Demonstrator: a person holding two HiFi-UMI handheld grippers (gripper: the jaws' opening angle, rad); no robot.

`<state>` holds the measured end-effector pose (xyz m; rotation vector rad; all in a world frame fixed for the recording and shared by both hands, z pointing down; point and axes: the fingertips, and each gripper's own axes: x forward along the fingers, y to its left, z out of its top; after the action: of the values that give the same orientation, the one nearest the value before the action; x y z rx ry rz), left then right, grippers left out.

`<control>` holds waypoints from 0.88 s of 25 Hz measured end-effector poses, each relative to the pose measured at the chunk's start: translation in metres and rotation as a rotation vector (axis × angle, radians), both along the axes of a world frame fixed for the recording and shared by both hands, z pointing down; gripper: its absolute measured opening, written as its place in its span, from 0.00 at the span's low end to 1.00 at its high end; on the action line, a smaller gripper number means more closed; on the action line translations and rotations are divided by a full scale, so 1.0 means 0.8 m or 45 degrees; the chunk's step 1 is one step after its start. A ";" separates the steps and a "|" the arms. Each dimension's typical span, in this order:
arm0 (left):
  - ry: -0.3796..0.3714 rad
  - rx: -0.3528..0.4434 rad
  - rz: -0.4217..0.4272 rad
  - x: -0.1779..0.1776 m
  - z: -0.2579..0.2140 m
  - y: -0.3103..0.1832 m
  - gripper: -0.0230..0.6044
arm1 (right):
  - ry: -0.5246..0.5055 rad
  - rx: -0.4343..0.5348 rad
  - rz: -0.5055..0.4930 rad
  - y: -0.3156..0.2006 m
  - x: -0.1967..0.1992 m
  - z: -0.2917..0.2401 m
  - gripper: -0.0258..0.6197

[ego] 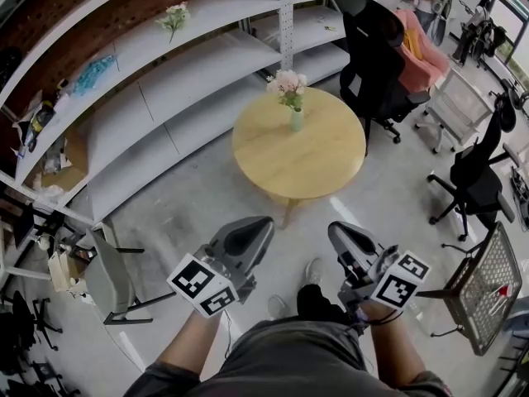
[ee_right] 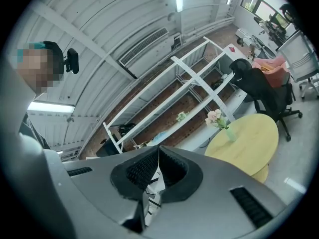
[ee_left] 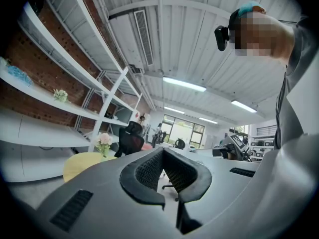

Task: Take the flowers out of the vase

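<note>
A bunch of pink flowers point(ego: 287, 83) stands upright in a small green vase point(ego: 296, 121) on the far side of a round wooden table point(ego: 314, 164). My left gripper point(ego: 263, 222) and right gripper point(ego: 337, 228) are held close to my body, well short of the table, both pointing toward it. Both are shut with nothing between the jaws. In the left gripper view the flowers point(ee_left: 103, 139) show small to the left of the jaw tips point(ee_left: 163, 151). In the right gripper view the flowers point(ee_right: 215, 117) and vase point(ee_right: 231, 135) lie to the right of the tips point(ee_right: 158, 148).
White shelving point(ego: 165, 81) runs behind the table, with another flower bunch point(ego: 174, 16) on an upper shelf. A black office chair point(ego: 376, 56) with pink cloth stands behind the table at the right. More chairs point(ego: 471, 180) and a wire-mesh seat point(ego: 496, 284) are at the right; a grey chair point(ego: 107, 279) at the left.
</note>
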<state>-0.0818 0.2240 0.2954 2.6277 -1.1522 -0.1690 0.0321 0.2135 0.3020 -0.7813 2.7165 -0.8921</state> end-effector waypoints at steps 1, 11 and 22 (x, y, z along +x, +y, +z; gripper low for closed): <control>-0.005 -0.004 -0.007 0.001 0.002 -0.009 0.05 | -0.006 -0.004 -0.006 -0.010 0.002 0.003 0.07; -0.053 -0.033 -0.129 0.017 0.011 -0.133 0.05 | -0.043 -0.011 -0.128 -0.147 0.018 0.008 0.07; -0.089 -0.084 -0.220 0.052 0.028 -0.254 0.05 | -0.036 -0.059 -0.220 -0.272 0.055 0.023 0.07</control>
<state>-0.0404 0.0204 0.3176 2.4936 -1.3843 -0.0714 0.0758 -0.0038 0.3200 -0.5440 2.7804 -0.9965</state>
